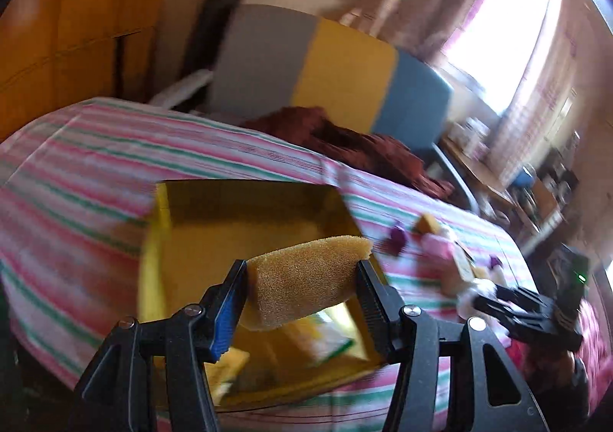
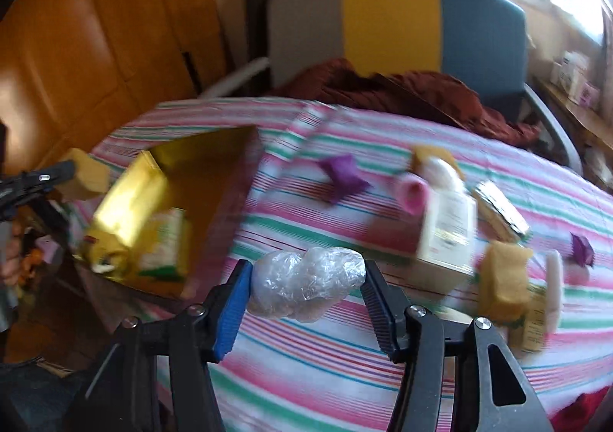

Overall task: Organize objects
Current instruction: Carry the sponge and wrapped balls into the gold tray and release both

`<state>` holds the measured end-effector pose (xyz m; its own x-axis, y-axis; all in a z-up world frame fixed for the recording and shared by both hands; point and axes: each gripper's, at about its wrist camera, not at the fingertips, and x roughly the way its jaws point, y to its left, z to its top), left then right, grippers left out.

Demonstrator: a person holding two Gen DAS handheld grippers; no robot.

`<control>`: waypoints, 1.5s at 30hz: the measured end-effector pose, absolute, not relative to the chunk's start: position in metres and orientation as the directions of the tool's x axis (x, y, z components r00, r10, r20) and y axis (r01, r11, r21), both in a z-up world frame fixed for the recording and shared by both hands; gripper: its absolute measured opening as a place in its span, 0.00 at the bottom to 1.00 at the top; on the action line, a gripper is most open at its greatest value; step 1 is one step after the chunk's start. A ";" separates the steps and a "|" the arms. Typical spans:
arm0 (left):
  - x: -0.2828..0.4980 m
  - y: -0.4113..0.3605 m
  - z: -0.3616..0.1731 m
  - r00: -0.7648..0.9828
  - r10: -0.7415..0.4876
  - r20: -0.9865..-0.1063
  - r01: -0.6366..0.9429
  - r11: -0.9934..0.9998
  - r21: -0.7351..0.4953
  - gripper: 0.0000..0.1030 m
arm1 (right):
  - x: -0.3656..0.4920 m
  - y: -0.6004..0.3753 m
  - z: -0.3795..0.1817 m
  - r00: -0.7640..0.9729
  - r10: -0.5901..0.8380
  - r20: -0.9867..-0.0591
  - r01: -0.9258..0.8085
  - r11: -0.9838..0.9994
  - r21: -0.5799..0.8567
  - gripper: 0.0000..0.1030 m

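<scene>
My left gripper [image 1: 302,267] is shut on a yellow sponge [image 1: 306,279] and holds it above an open gold box [image 1: 237,225] on the striped tablecloth [image 1: 76,179]. A green and white packet [image 2: 164,244] lies inside the gold box [image 2: 199,171]. My right gripper [image 2: 306,271] is shut on a crumpled clear plastic bundle [image 2: 306,286] above the tablecloth [image 2: 325,355], right of the box. In the right wrist view the left gripper [image 2: 63,169] shows at the left edge with its sponge [image 2: 88,179]. The left wrist view shows the right gripper [image 1: 482,301] at the right, blurred.
Loose items lie right of the box: a purple wrapper [image 2: 341,175], a pink roll [image 2: 412,192], a white carton [image 2: 446,229], another yellow sponge [image 2: 502,279] and a gold bar [image 2: 498,210]. A grey, yellow and blue chair [image 2: 390,18] with maroon cloth [image 2: 402,91] stands behind.
</scene>
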<state>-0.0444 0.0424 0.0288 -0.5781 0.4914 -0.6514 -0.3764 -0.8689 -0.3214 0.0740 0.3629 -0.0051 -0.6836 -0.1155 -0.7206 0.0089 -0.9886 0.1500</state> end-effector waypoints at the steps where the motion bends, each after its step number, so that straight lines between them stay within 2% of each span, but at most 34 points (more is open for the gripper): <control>1: -0.047 0.032 0.028 -0.587 0.482 -0.651 -0.354 -0.875 -0.330 0.55 | 0.071 0.352 -0.001 -0.688 -0.138 -0.712 0.036 -0.987 0.157 0.56; 6: -0.057 0.003 0.018 -0.595 0.469 -0.653 -0.290 -0.883 -0.370 0.56 | 0.051 0.308 0.008 -0.682 -0.201 -0.703 0.113 -0.979 0.170 0.56; 14: -0.072 -0.011 -0.004 -0.572 0.473 -0.670 -0.259 -0.879 -0.399 0.56 | 0.028 0.263 0.002 -0.641 -0.204 -0.739 0.152 -0.979 0.139 0.57; 26: -0.078 -0.009 -0.023 -0.548 0.445 -0.708 -0.255 -0.895 -0.366 0.57 | 0.015 0.242 -0.006 -0.613 -0.232 -0.755 0.171 -0.972 0.160 0.57; 31: -0.080 -0.007 -0.028 -0.530 0.447 -0.721 -0.248 -0.895 -0.372 0.60 | 0.006 0.208 -0.009 -0.594 -0.287 -0.752 0.248 -0.954 0.168 0.57; 38: -0.082 -0.010 -0.038 -0.504 0.402 -0.764 -0.203 -0.915 -0.347 0.64 | -0.006 0.166 -0.035 -0.510 -0.361 -0.781 0.328 -0.921 0.211 0.63; 39: -0.081 -0.011 -0.040 -0.497 0.395 -0.773 -0.197 -0.919 -0.343 0.66 | -0.007 0.162 -0.039 -0.495 -0.368 -0.787 0.331 -0.917 0.221 0.65; 41: -0.080 -0.012 -0.044 -0.488 0.386 -0.783 -0.188 -0.923 -0.337 0.74 | -0.005 0.158 -0.046 -0.482 -0.377 -0.791 0.335 -0.913 0.232 0.77; 42: -0.079 -0.013 -0.045 -0.491 0.376 -0.786 -0.182 -0.927 -0.329 0.83 | -0.004 0.158 -0.048 -0.479 -0.382 -0.790 0.334 -0.912 0.238 0.79; 45: -0.077 -0.017 -0.045 -0.499 0.366 -0.786 -0.177 -0.931 -0.321 0.84 | -0.001 0.161 -0.052 -0.475 -0.387 -0.790 0.318 -0.913 0.256 0.81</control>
